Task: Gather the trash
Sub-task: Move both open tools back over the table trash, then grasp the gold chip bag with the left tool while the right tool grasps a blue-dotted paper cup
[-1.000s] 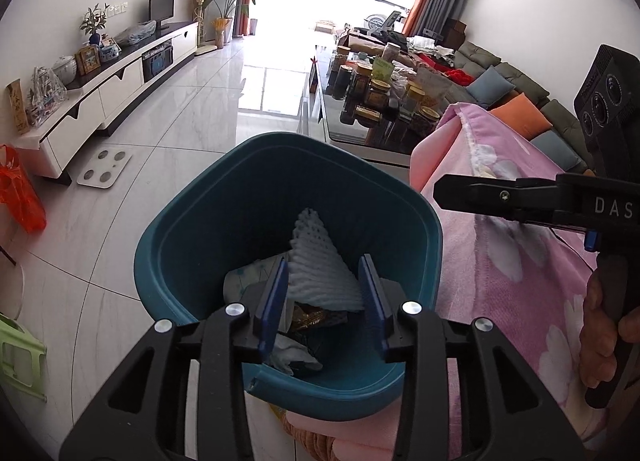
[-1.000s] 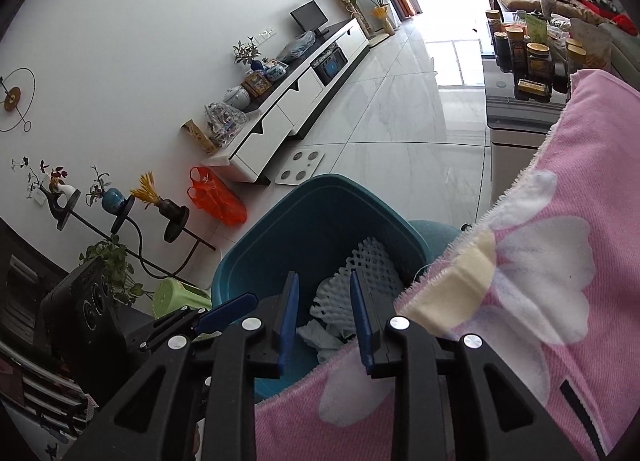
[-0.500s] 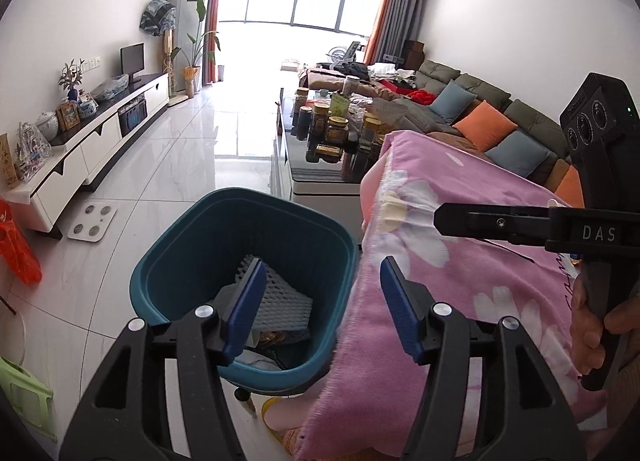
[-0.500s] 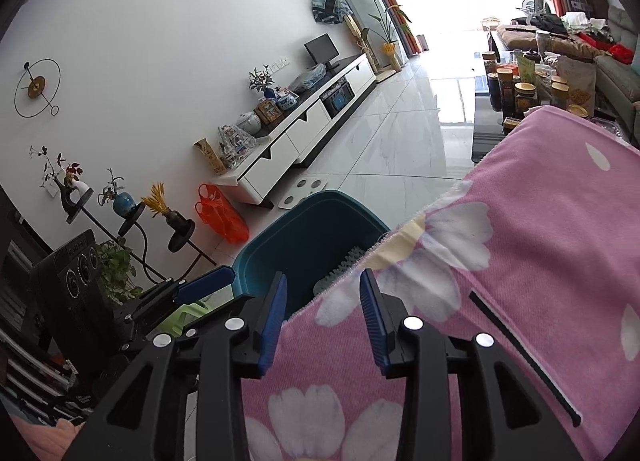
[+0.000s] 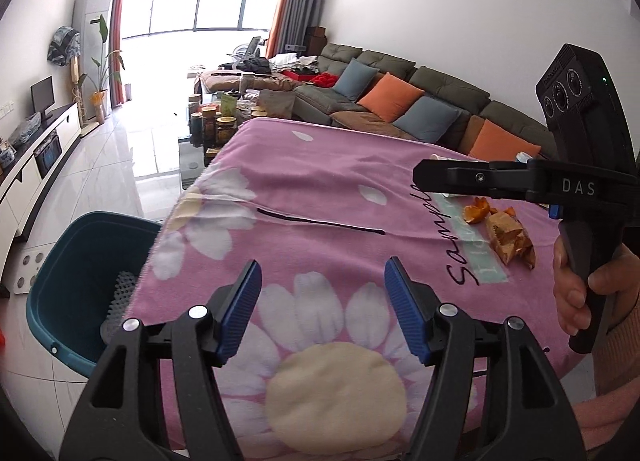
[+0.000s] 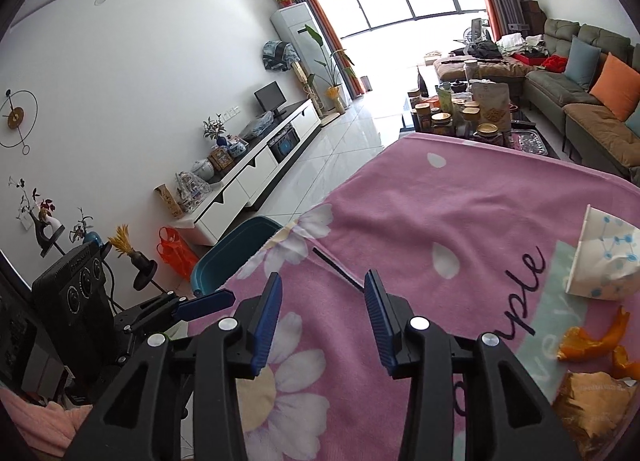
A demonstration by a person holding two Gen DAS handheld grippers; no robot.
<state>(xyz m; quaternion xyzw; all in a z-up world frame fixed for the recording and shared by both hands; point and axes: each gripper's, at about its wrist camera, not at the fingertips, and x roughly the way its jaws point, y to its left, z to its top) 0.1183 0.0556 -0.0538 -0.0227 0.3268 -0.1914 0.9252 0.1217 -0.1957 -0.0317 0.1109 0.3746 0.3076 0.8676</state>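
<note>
Both claws hang above the pink cloth [image 5: 320,197] on the bench, jaws spread wide with nothing between them. The left claw [image 5: 324,311] is over a daisy print near the cloth's near edge; the right claw [image 6: 322,321] is just right of it. The bin [image 5: 76,273] stands on the floor at the bench's left edge, white foam netting [image 5: 118,297] inside. Orange peel [image 6: 592,341], a brown wrapper [image 6: 592,401] and a crumpled white paper [image 6: 604,257] lie on the cloth's right side.
</note>
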